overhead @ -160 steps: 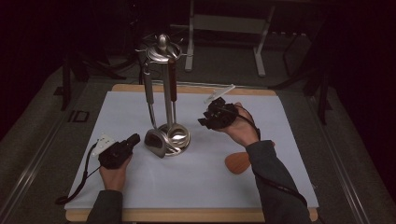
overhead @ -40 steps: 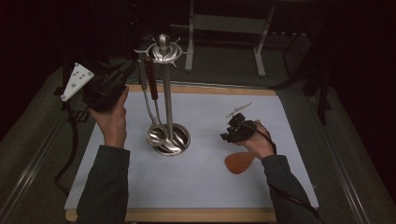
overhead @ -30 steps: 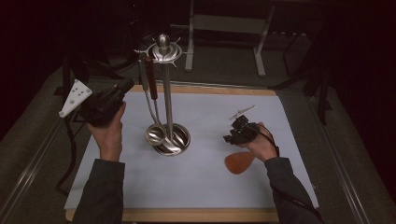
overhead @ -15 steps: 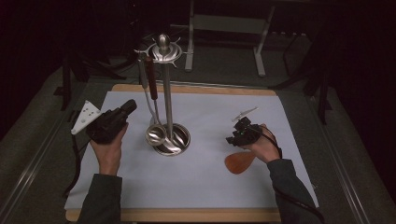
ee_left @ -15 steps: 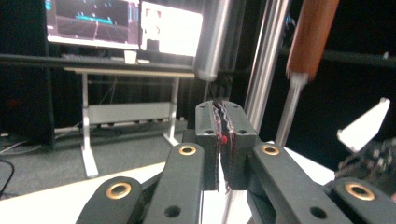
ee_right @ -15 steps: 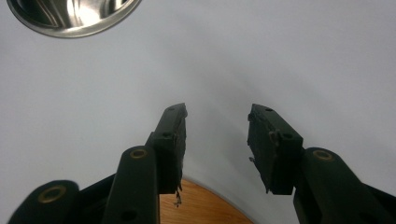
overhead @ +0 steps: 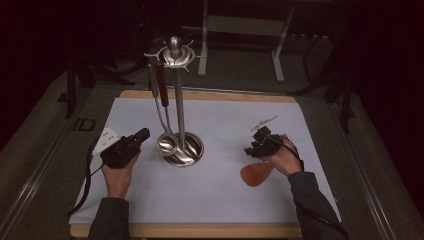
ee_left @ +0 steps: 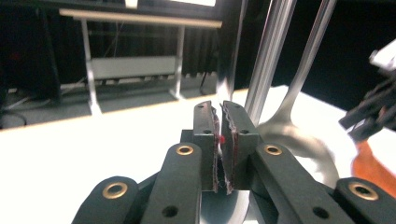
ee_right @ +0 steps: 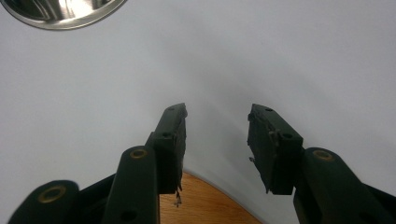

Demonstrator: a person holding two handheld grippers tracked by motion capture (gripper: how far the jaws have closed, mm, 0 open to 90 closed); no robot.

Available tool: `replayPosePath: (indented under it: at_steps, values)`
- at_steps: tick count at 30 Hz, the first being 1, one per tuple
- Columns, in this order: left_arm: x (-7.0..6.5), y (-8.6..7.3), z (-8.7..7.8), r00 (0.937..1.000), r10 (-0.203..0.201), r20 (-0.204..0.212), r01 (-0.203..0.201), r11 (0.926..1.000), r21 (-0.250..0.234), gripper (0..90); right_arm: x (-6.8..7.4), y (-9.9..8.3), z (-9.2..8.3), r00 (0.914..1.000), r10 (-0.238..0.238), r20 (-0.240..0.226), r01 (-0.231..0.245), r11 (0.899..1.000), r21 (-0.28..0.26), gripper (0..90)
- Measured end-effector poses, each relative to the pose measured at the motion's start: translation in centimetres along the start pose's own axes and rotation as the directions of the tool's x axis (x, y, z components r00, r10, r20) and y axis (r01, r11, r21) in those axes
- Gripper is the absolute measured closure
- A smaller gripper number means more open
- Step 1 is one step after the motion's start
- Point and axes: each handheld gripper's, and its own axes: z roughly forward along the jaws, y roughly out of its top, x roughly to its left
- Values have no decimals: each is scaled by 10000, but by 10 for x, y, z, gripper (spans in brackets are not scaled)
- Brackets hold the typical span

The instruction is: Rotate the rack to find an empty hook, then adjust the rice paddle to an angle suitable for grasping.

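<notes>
A tall steel stand (overhead: 176,100) rises from a round base (overhead: 192,150) near the middle of the table (overhead: 210,230), which is covered by a pale sheet (overhead: 225,200). A ladle (overhead: 166,142) and a dark-handled tool (overhead: 162,82) hang from the stand's top ring, and the ladle's bowl sits low beside the base. The left gripper (overhead: 142,135) is low over the sheet, just left of the ladle's bowl and pointing toward it; its jaws have just been opening, though in the left gripper view (ee_left: 220,135) they stand nearly together with only a thin slit and nothing between them. That view shows the stand's pole and the ladle's handle close in front of the jaw tips. The right gripper (overhead: 254,147) is held toward the right edge of the sheet, well apart from the stand, with its jaws wide apart and empty over bare sheet in the right gripper view (ee_right: 217,126). A wooden spatula blade (overhead: 256,174) lies flat on the sheet just under that hand.
</notes>
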Motion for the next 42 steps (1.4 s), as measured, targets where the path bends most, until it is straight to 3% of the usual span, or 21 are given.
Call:
replayPosePath:
  at_steps: [8,10,12,18,22,29,34,37,42]
  values:
    - [-2,-35,6,10000,7,12,-8,9952,983,822,-4,-7,1,9998,188,-51,-188,9998,51,567]
    - [-4,-42,10,9998,196,-30,-190,9905,1359,814,-5,-10,2,9997,259,-52,-259,9996,70,567]
    - [-4,-48,12,9999,70,91,-83,9885,1511,810,-5,-11,2,9996,282,-60,-282,9995,107,567]
    - [2,-59,17,9997,155,-195,-109,9767,2143,793,-10,-25,2,9993,365,-63,-363,9991,206,577]
    - [4,-65,21,9998,55,-186,-9,9714,2374,779,-15,-36,-3,9978,664,-92,-663,9977,111,590]
    - [4,-67,22,9998,7,-215,44,9713,2376,752,-21,-50,-4,9944,1031,244,-1035,9945,184,608]
    - [3,-68,23,9997,74,-214,-20,9697,2441,745,-29,-67,-5,9904,1239,611,-1260,9915,316,717]
    - [3,-68,23,9998,69,-212,-14,9692,2461,744,-33,-76,-7,9872,1298,924,-1355,9890,595,848]
    - [3,-68,23,9998,74,-208,-20,9691,2467,745,-39,-84,-8,9842,1427,1051,-1510,9856,762,896]
